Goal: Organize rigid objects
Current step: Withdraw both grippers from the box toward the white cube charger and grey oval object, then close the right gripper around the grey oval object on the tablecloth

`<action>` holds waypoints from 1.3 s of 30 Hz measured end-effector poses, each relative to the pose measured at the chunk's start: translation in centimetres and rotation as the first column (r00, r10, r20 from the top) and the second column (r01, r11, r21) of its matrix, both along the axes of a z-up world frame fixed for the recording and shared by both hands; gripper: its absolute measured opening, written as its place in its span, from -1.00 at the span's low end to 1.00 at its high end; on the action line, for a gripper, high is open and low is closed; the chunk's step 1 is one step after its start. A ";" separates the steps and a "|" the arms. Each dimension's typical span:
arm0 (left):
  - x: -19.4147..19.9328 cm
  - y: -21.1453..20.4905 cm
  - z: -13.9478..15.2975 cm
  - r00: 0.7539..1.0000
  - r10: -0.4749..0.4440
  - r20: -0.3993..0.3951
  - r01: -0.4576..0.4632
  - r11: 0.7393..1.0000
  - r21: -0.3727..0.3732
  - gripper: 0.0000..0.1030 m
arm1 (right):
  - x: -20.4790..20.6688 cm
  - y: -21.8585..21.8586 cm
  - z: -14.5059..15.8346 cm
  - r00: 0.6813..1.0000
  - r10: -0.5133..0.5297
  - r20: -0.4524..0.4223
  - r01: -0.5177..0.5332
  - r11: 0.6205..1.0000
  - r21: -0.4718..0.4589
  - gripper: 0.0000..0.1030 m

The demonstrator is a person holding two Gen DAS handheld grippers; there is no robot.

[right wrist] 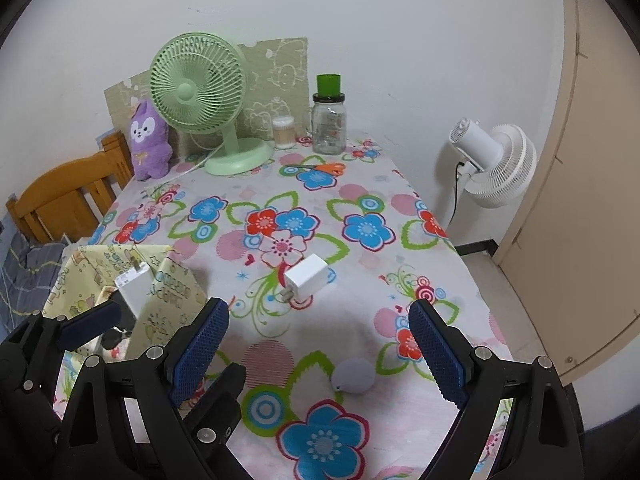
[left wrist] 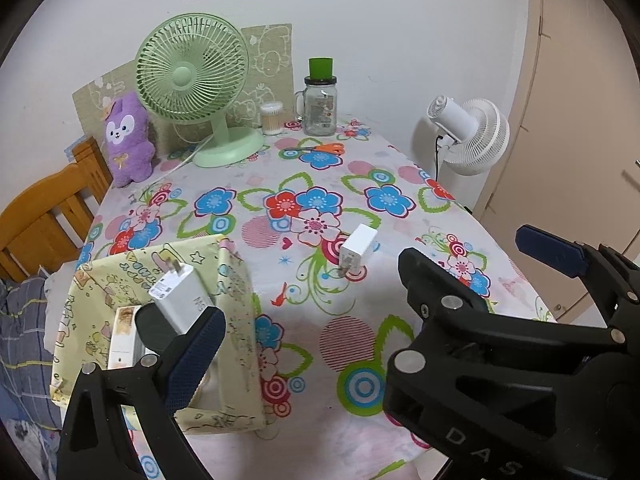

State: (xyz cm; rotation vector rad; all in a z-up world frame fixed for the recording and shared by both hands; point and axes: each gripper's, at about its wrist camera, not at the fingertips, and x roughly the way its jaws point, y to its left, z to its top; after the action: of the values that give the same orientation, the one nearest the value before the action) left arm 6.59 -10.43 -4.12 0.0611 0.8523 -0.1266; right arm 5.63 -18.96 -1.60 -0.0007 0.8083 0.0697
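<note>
Charger on table (right wrist: 307, 278): lies flat on the flowered tablecloth (right wrist: 360, 184), prongs toward the camera, just ahead of the right claw and well apart from the box.
Charger in box (left wrist: 180, 294): stands tilted inside the yellow fabric box (left wrist: 236, 300), prongs up, touching the pad of the left finger (left wrist: 194, 354).
Left claw (left wrist: 320, 320): released, as far as both views show; one finger inside the box, the other outside its wall.
Right claw (right wrist: 318, 306): released, jaws wide, grasping nothing, hovers low over the cloth.
Risk at box: may drag or tip the leaning charger if the finger pulls out along it; soft wall probably folds if caught.
Risk at grasp: smooth white casing can slide or turn if pinched near a corner or over the prongs.
Risk between claws: very close together, so a careless reach can bump the left one.
Risk nearby: grey round object (right wrist: 353, 376) lies under the right claw and can be pushed.
</note>
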 end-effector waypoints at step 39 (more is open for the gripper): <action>2.6 -4.7 -8.9 0.995 -0.023 -0.096 0.024 1.000 0.001 0.83 | 2.0 -5.5 -9.3 0.992 -0.040 -0.121 0.040 0.999 -0.001 0.81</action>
State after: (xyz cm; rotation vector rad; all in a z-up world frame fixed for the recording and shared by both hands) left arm 9.21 -15.13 -13.00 0.0679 0.9480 -0.1514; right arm 7.62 -24.47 -10.93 0.0209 0.9291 0.0327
